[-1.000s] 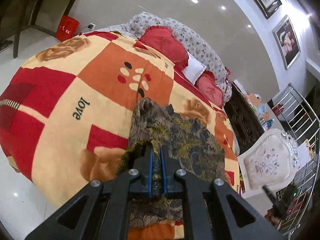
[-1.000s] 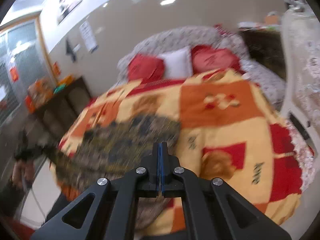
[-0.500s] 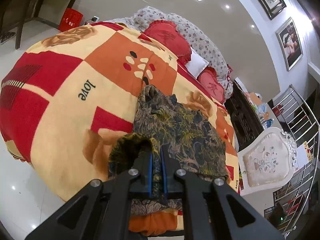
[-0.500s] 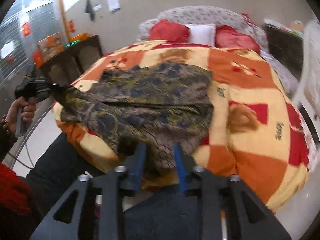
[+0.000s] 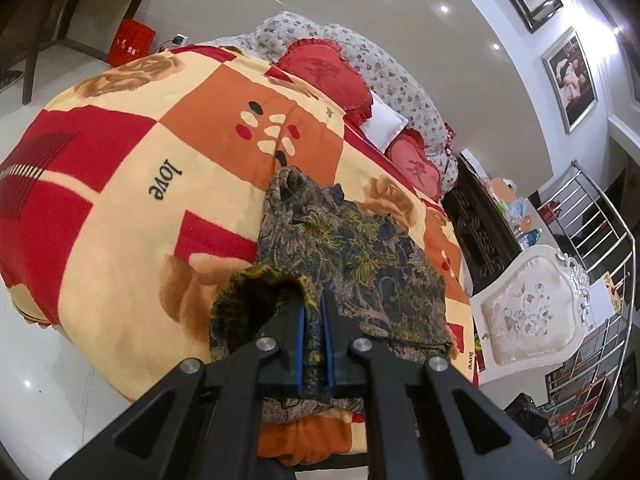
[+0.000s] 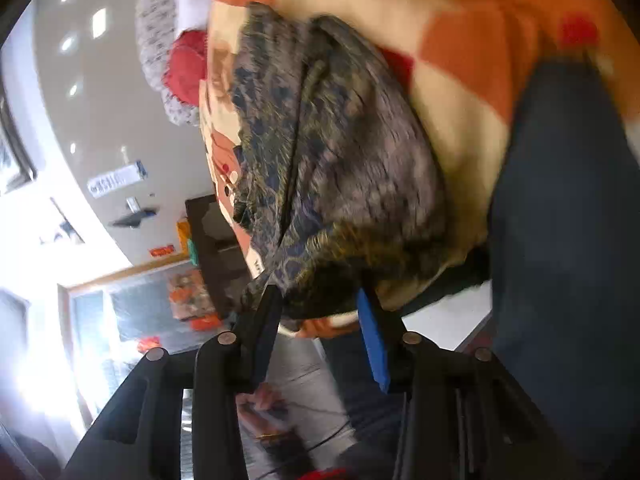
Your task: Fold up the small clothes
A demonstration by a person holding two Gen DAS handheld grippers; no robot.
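Left wrist view shows us our left hand-held gripper (image 5: 313, 320) clamped on the near hem of the dark patterned garment (image 5: 352, 256), lying lengthwise away across the bed's blanket (image 5: 120, 184), while our right hand-held gripper (image 6: 320, 304), jaws just opening, straddles its edge ungripped.

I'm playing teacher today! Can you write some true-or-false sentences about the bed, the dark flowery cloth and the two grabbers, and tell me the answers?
1. The left gripper is pinching the dark flowery cloth. True.
2. The cloth lies on the floor. False: it lies on the blanket that covers the bed.
3. The right gripper is squeezed tight shut. False: its jaws stand apart and have just been opening, with the cloth's edge by them.
4. The blanket has the word "love" on it. True.
5. The pillows are green. False: they are red, with a white one.
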